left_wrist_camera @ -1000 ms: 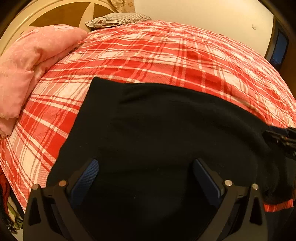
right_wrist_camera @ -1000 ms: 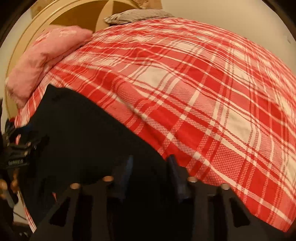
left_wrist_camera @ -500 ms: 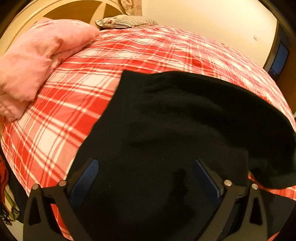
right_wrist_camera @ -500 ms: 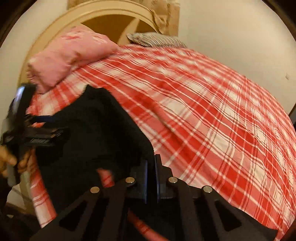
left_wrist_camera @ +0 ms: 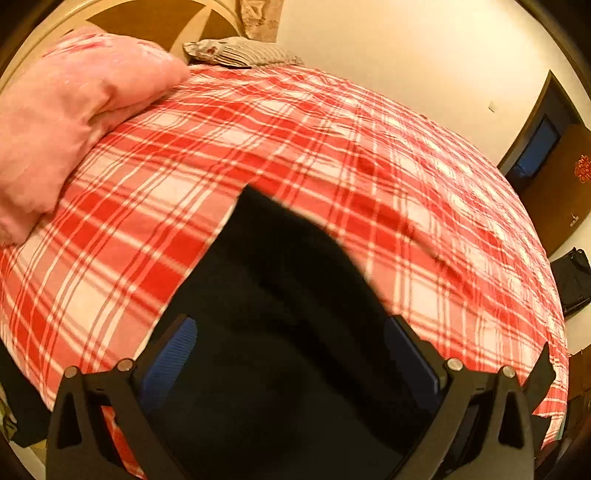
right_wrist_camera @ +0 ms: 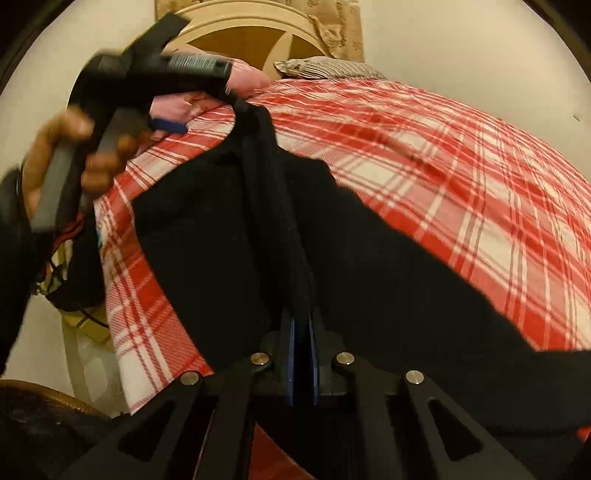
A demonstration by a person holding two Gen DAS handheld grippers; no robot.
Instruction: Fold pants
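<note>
Pinching a fold of the black pants (right_wrist_camera: 229, 236) over the plaid bed (right_wrist_camera: 461, 155), the right gripper (right_wrist_camera: 301, 354) holds fingers together, while the left gripper (left_wrist_camera: 295, 365) fingers stand spread.

right gripper (right_wrist_camera: 301, 354) pinched tight on a fold of the black pants (right_wrist_camera: 229, 236), blue pads nearly touching with cloth between. pants drape from there across the red plaid bedspread (right_wrist_camera: 461, 166). left gripper (right_wrist_camera: 159, 79) raised upper left, held in a hand (right_wrist_camera: 62, 162), pants edge hanging off its tip; can't tell its jaw state. striped pillow (right_wrist_camera: 325, 68) at the round headboard (right_wrist_camera: 255, 33)
</note>
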